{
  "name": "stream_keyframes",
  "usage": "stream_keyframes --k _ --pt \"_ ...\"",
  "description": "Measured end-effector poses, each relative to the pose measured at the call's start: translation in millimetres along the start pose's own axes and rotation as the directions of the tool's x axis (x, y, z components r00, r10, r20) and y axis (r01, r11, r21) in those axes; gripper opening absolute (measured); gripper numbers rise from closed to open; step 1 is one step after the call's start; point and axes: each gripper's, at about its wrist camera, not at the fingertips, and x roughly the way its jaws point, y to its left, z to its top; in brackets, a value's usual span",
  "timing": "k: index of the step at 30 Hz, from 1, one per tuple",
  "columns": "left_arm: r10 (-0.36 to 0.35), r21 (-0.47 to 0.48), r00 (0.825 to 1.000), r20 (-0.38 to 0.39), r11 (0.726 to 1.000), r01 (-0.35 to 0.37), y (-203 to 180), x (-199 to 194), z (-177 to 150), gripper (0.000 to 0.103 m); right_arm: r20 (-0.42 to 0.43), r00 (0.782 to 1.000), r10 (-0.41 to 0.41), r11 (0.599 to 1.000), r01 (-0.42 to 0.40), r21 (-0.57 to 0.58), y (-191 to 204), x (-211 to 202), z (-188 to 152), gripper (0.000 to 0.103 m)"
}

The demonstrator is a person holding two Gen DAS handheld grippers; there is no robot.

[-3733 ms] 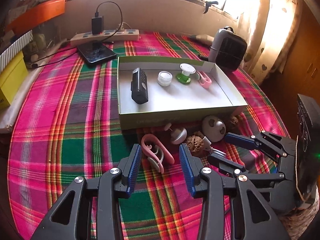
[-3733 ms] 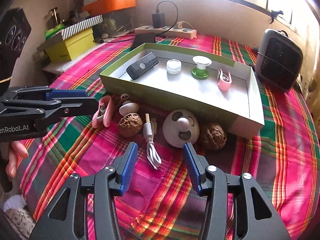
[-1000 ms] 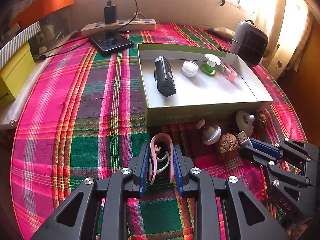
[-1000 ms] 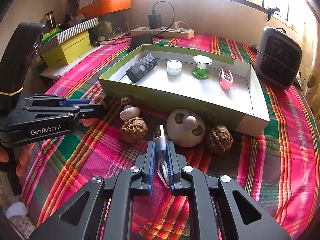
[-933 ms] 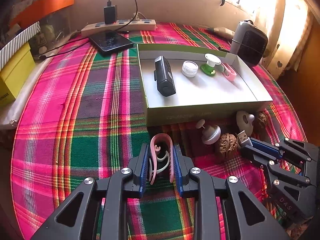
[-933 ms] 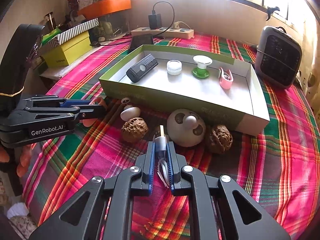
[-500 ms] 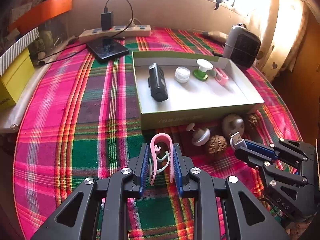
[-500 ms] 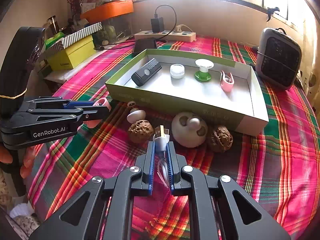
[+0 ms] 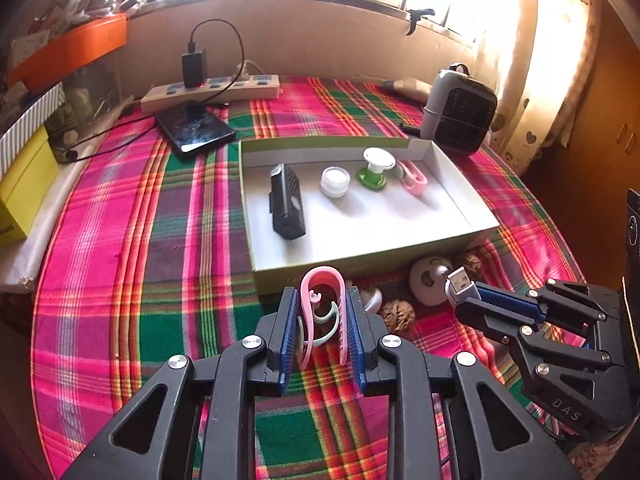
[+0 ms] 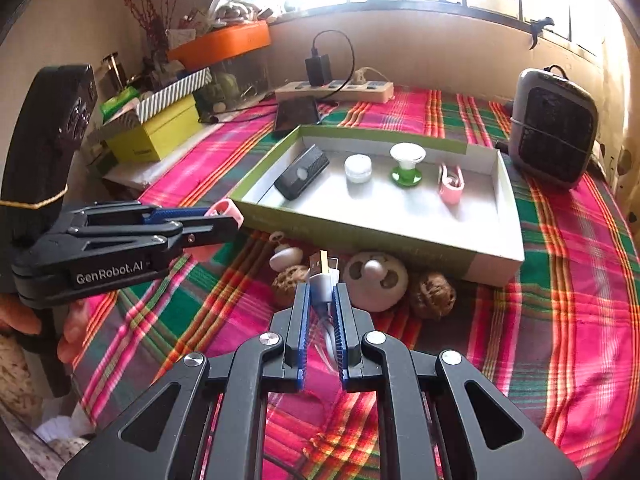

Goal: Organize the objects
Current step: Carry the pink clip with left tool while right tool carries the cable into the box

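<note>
My left gripper (image 9: 322,304) is shut on a pink clip (image 9: 323,284) and holds it above the cloth, just in front of the green-rimmed box (image 9: 360,258). It shows from the side in the right wrist view (image 10: 224,216). My right gripper (image 10: 320,296) is shut on a white USB cable (image 10: 322,274), lifted off the table; its plug (image 9: 460,280) shows in the left wrist view. The box (image 10: 496,184) holds a black remote (image 9: 286,202), a white jar (image 9: 335,180), a green-and-white stand (image 9: 376,168) and another pink clip (image 9: 414,176).
In front of the box lie two walnuts (image 10: 290,280) (image 10: 434,290), a round white fan (image 10: 374,276) and a small white piece (image 10: 286,258). A grey heater (image 10: 554,132), a power strip (image 10: 336,90), a phone (image 10: 298,114) and a yellow box (image 10: 154,132) stand around.
Both grippers have risen off the cloth with their objects and moved forward toward the box. Earlier they closed on the pink clip and the USB cable.
</note>
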Motion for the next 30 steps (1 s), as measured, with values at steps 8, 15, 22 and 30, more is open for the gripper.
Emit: stream_keyframes --k 8,15,22,30 --pt "-0.022 0.015 1.000 0.003 1.000 0.022 -7 10 21 0.021 0.021 0.999 -0.028 0.999 0.028 0.015 -10 0 21 0.012" --pt "-0.033 0.014 0.999 0.009 0.999 0.033 -10 22 36 0.021 0.012 0.997 -0.071 0.997 0.071 0.029 -23 14 37 0.012" --pt "-0.028 0.011 1.000 -0.004 1.000 0.028 -9 39 49 0.021 -0.006 0.997 -0.082 0.996 0.083 0.042 -34 30 52 0.012" --pt "-0.015 0.014 1.000 -0.023 1.000 0.015 -9 58 55 0.021 -0.025 0.996 -0.085 0.995 0.086 0.053 -42 47 59 0.012"
